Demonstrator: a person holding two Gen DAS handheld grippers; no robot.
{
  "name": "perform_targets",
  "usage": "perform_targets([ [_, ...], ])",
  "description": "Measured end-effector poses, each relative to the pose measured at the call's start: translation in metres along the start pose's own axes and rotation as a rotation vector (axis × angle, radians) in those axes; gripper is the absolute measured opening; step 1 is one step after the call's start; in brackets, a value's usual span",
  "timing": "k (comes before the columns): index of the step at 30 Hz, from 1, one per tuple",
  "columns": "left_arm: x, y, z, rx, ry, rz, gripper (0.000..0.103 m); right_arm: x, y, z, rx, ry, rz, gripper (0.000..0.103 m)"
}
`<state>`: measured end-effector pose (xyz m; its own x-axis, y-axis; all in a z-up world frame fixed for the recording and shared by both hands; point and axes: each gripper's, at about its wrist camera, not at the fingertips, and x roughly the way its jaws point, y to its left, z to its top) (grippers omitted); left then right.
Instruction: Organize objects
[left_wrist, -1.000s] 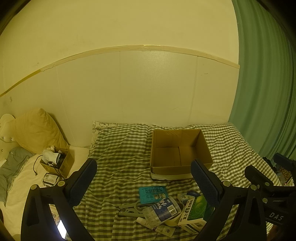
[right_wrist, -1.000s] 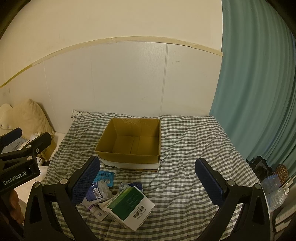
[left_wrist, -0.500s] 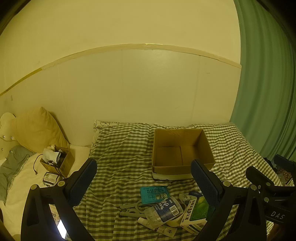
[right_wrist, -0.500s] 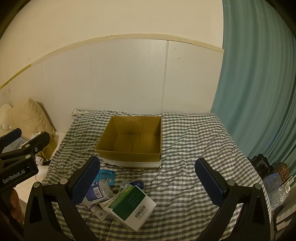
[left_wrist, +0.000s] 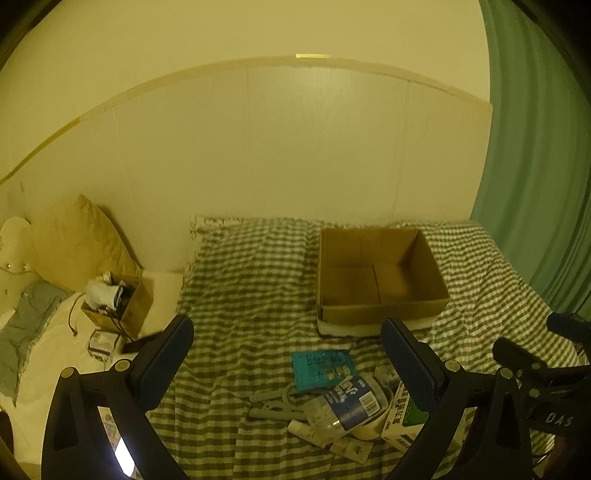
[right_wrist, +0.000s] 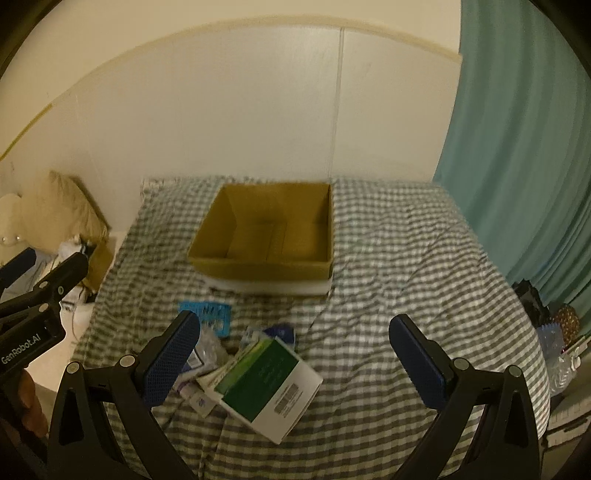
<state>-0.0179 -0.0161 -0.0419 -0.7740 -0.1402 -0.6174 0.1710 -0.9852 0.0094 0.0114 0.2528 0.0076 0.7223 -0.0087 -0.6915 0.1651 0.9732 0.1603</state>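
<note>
An empty open cardboard box (left_wrist: 376, 284) (right_wrist: 266, 232) stands on a checked bed. In front of it lies a heap: a teal packet (left_wrist: 321, 369) (right_wrist: 207, 314), a crushed plastic bottle (left_wrist: 343, 402), a white tube (left_wrist: 328, 443), a grey hanger (left_wrist: 273, 402) and a green-and-white carton (right_wrist: 269, 384) (left_wrist: 402, 417). My left gripper (left_wrist: 291, 365) is open and empty above the heap's left side. My right gripper (right_wrist: 295, 362) is open and empty, hovering over the carton.
A pillow (left_wrist: 77, 240) and a small box of clutter (left_wrist: 118, 302) sit at the left, beside the bed. A green curtain (right_wrist: 524, 147) hangs at the right, with bags (right_wrist: 554, 325) on the floor below it. A white wall panel stands behind the bed.
Both grippers have moved forward and a little down toward the heap. The right wrist view is now blurred by motion. Nothing was taken hold of.
</note>
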Motion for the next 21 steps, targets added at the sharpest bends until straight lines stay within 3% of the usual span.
perform_targets([
  [7, 0.027, -0.010, -0.023, 0.025, 0.103, 0.021, 0.103, 0.033, 0.012, -0.014, -0.031, 0.121, 0.019, 0.103],
  [21, 0.077, -0.024, -0.066, 0.068, 0.278, 0.069, 0.103, 0.093, 0.001, -0.045, 0.044, 0.336, 0.009, 0.103],
])
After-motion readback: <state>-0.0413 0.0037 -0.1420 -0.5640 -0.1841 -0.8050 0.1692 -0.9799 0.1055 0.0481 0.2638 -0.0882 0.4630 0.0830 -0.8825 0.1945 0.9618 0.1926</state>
